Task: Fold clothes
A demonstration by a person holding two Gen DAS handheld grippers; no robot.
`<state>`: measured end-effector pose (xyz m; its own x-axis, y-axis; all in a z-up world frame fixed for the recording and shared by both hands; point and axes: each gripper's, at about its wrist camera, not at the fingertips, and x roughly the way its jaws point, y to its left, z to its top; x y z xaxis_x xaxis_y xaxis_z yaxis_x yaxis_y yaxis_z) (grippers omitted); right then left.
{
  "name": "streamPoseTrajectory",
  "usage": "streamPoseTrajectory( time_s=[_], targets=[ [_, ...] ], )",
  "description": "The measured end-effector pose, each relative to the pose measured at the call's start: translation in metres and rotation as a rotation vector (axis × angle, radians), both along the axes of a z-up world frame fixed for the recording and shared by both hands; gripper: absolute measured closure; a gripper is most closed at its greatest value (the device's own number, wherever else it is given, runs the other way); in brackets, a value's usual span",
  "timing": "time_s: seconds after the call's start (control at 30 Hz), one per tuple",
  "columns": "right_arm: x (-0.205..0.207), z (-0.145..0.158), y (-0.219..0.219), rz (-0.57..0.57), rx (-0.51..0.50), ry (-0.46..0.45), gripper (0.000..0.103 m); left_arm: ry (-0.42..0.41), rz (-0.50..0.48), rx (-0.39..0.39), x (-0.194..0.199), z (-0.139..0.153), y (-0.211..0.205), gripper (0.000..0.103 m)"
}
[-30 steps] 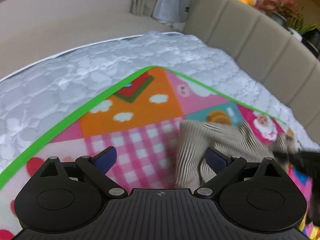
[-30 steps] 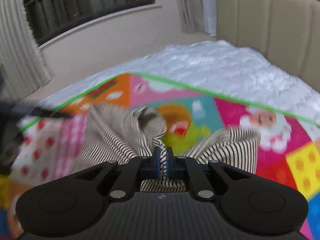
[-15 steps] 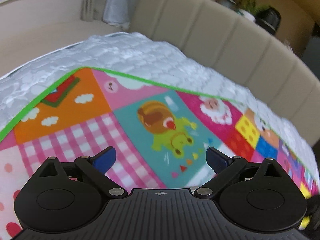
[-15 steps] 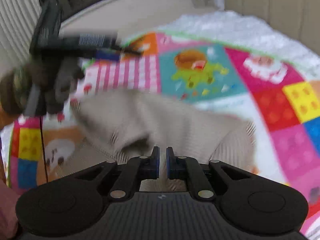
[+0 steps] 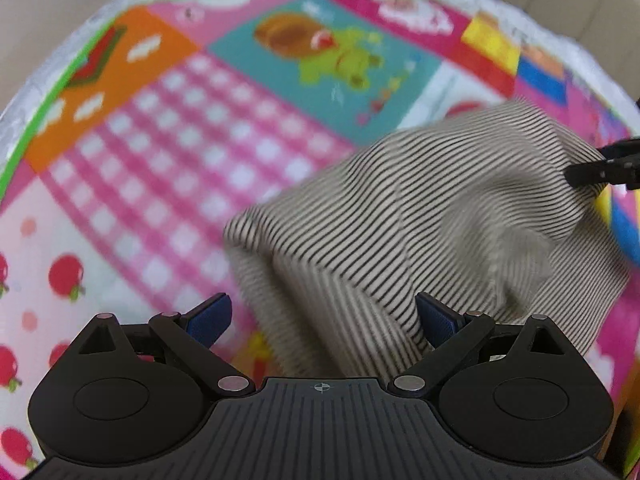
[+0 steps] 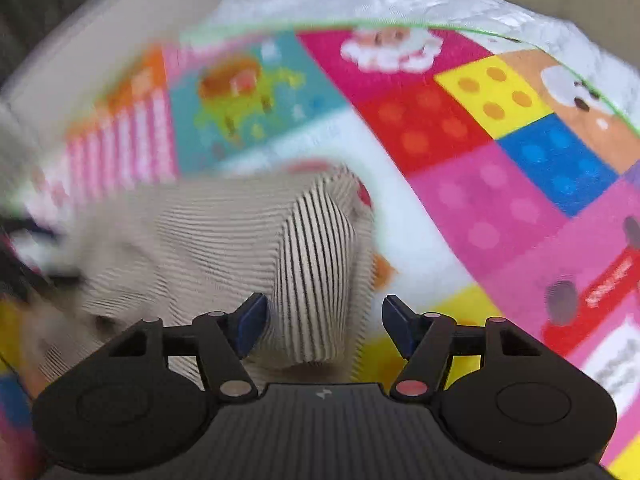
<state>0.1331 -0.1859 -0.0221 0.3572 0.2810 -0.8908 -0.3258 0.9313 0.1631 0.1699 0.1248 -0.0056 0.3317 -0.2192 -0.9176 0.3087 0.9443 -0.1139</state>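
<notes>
Right gripper (image 6: 324, 322): jaws now stand apart with nothing between the blue pads. A second ago, and half a second ago too, they were pinched shut on the beige knit garment with thin black stripes (image 6: 248, 248). So the cloth has been let go.

Left gripper (image 5: 323, 320): jaws wide apart, same as in both earlier looks, holding nothing. Its camera has swung from the far edge of the mat down onto the garment, which half a second ago was out of its sight.

The striped garment lies in a rumpled heap on the bright patchwork play mat (image 5: 168, 128) spread over the white quilted mattress (image 5: 24, 92), near the mat's near edge and well clear of its green-bordered far edge. It is bunched, not squared. My reading: a drop after a carry or a shake-out, with flattening or a fresh grasp likely to come; which fold stage this is I cannot settle.

Views differ. The left wrist view shows the heap's full spread, a raised ridge, and the right tool's dark tip (image 5: 608, 168) at the cloth's right edge. The right wrist view, blurred by motion, shows one upright fold with vertical stripes just ahead of its pads, plus the mat's right-hand squares
</notes>
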Motion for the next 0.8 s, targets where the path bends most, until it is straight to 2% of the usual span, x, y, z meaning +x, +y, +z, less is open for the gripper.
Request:
streamPoseTrajectory(
  time_s=[0.07, 0.13, 0.23, 0.33, 0.5, 0.57, 0.6, 0.63, 0.67, 0.7, 0.77, 0.8],
  targets=[
    [-0.006, -0.001, -0.002, 0.009, 0.002, -0.008, 0.039, 0.0, 0.033, -0.042, -0.001, 0.005, 0.01, 0.003],
    [-0.006, 0.011, -0.008, 0.001, 0.066, -0.026, 0.039, 0.001, 0.067, -0.084, -0.002, 0.011, 0.02, 0.003],
    [0.001, 0.032, -0.017, -0.033, 0.169, -0.074, 0.036, 0.063, 0.131, -0.267, 0.002, 0.017, 0.035, 0.003],
    [0.008, 0.035, -0.016, -0.066, 0.205, -0.071, 0.036, 0.154, 0.158, -0.355, 0.004, 0.007, 0.032, 0.004],
    [-0.001, 0.005, 0.007, -0.013, 0.149, -0.021, 0.036, 0.198, 0.169, -0.367, 0.008, -0.013, 0.012, 0.004],
    [-0.006, -0.005, 0.019, 0.033, 0.109, -0.027, 0.046, 0.214, 0.173, -0.37, 0.01, -0.021, 0.004, 0.006],
    [-0.007, -0.008, 0.027, 0.062, 0.072, -0.05, 0.052, 0.215, 0.176, -0.375, 0.011, -0.023, 0.002, 0.009],
    [-0.009, -0.008, 0.034, 0.092, 0.04, -0.078, 0.06, 0.208, 0.18, -0.37, 0.013, -0.025, 0.0, 0.021],
    [-0.009, -0.007, 0.037, 0.106, 0.031, -0.098, 0.064, 0.2, 0.183, -0.363, 0.016, -0.027, -0.003, 0.031],
    [-0.008, -0.005, 0.037, 0.104, 0.036, -0.108, 0.071, 0.182, 0.185, -0.353, 0.019, -0.026, -0.004, 0.037],
    [0.005, 0.001, 0.036, 0.079, 0.059, -0.124, 0.077, 0.14, 0.189, -0.331, 0.027, -0.023, -0.005, 0.058],
    [0.013, 0.005, 0.036, 0.062, 0.072, -0.131, 0.079, 0.107, 0.188, -0.322, 0.035, -0.02, -0.004, 0.063]
  ],
)
